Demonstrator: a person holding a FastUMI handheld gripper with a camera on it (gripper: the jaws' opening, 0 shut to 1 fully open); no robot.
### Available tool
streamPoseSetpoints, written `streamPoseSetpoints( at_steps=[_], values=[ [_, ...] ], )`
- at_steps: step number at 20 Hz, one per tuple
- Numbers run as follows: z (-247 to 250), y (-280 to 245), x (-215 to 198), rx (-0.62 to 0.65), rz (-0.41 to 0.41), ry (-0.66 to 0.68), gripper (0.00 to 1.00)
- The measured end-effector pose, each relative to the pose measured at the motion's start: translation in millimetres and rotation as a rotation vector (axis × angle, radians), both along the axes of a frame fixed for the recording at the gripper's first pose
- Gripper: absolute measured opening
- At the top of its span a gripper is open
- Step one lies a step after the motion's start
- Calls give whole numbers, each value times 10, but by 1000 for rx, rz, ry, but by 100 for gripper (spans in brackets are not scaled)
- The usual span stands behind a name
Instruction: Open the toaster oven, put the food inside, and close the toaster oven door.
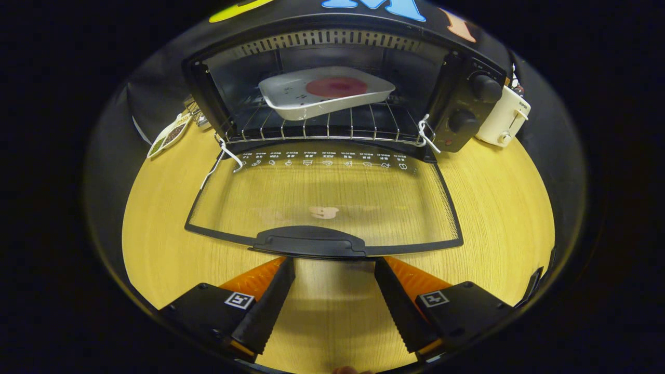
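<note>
Gripper: your gripper (pixel 334 267) sits low over the wooden table (pixel 499 208), fingers spread wide and grasping nothing; bare tabletop shows in the gap between them.
Fingertips: you have them (pixel 284 270) right at the near edge of the door handle (pixel 310 242), just under it; whether they touch it you cannot tell.
Toaster oven: the black toaster oven (pixel 457 98) stands at the far side of the table, straight beyond your fingers, with its cavity facing you.
Door: the glass door (pixel 324 200) is swung fully down and lies flat, reaching from the oven's mouth toward you; the table's grain shows through the glass.
Food: a white dish (pixel 324 96) with a round red piece of food (pixel 336 87) on it rests on the wire rack (pixel 322 127) inside the oven, slightly askew.
Knobs: you see two dark knobs (pixel 486 87) on the panel to the right of the cavity.
Neighbours: a white toaster (pixel 503 122) stands just right of the oven; a small leaf-shaped dish (pixel 169 135) lies on the table at the oven's left.
</note>
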State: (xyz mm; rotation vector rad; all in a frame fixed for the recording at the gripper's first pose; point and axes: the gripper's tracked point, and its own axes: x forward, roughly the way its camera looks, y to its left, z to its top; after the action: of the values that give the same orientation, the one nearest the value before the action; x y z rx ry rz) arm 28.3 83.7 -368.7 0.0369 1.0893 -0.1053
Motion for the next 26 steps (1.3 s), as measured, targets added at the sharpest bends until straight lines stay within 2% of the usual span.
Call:
streamPoseSetpoints(
  at_steps=[7,10,14,17,21,26],
  values=[
    [214,13,-19,4,27,-1,99],
    [437,19,3,20,52,-55,99],
    [664,100,105,113,39,-134,99],
    [1006,116,287,124,51,-249,99],
    [1654,135,448,117,126,-410,99],
    [2529,-99,361,146,138,-690,99]
  ],
)
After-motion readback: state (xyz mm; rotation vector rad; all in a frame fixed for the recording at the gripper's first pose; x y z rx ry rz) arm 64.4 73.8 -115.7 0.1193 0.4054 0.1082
